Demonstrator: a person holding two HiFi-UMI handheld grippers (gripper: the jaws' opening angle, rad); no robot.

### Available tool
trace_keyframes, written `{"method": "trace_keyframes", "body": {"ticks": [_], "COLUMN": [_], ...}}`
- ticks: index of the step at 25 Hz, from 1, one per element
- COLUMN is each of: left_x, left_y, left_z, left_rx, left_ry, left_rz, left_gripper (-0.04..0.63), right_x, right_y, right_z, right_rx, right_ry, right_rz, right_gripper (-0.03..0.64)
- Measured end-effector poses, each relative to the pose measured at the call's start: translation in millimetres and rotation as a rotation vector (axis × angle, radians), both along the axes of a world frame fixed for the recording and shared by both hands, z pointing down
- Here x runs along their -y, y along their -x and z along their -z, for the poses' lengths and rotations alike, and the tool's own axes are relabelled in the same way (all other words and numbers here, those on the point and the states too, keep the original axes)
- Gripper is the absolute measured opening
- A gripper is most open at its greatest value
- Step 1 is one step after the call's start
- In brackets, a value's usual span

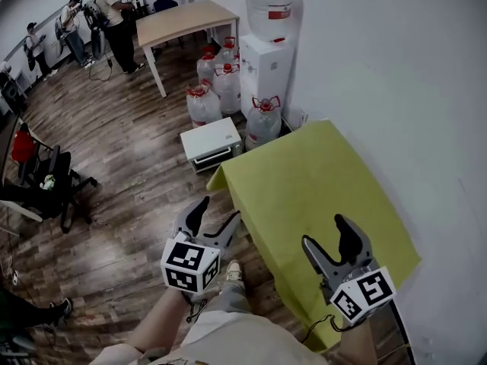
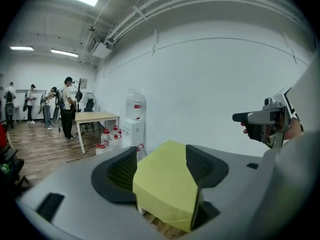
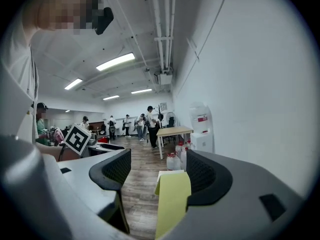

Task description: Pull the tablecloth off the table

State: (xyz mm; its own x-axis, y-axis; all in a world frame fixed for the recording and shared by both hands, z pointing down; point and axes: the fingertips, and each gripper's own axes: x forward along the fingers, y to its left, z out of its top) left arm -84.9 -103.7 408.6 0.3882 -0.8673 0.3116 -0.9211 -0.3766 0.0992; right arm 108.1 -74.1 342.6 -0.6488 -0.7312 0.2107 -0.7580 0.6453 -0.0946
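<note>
Seen from the head, the tablecloth (image 1: 319, 181) lies flat over the whole table, with one long side along the wall (image 1: 396, 90) and a corner drooping at the far left. Nothing is gripped or dragged yet, so by my reading the whole pull is left to do. The left gripper (image 1: 218, 211) hangs over the floor (image 1: 129, 173), just off the cloth's left edge, jaws spread and empty. The right gripper (image 1: 325, 234) hovers above the cloth's near part, also spread. Bottles (image 1: 217, 90), a white box (image 1: 211, 143) and a dispenser (image 1: 266, 59) crowd the far end. The floor to the left is open, which looks like the freest way to pull.

Left gripper view: the jaws stand apart. The cloth shows beyond them, untouched, its hanging edge and corner facing the gripper.

Right gripper view: the jaws stand wide apart, with only a strip of cloth ahead and nothing pinched. The wall runs close on the right.
</note>
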Motion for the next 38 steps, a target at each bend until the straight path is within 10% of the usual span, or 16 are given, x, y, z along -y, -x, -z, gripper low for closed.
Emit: {"method": "trace_keyframes", "body": {"ticks": [15, 38], "left_x": [200, 243], "left_y": [56, 24], "left_z": [-144, -347], "left_rx": [-0.031, -0.047], "left_ry": [0.257, 0.616], "left_rz": [0.005, 0.004], "left_gripper": [0.357, 0.373], "right_x": [242, 320], "right_y": [98, 83], "right_z": [-137, -388], "right_rx": [-0.085, -0.384], "right_ry": [0.185, 0.503], "right_rz": [-0.018, -0.088], "right_gripper": [0.412, 0.480]}}
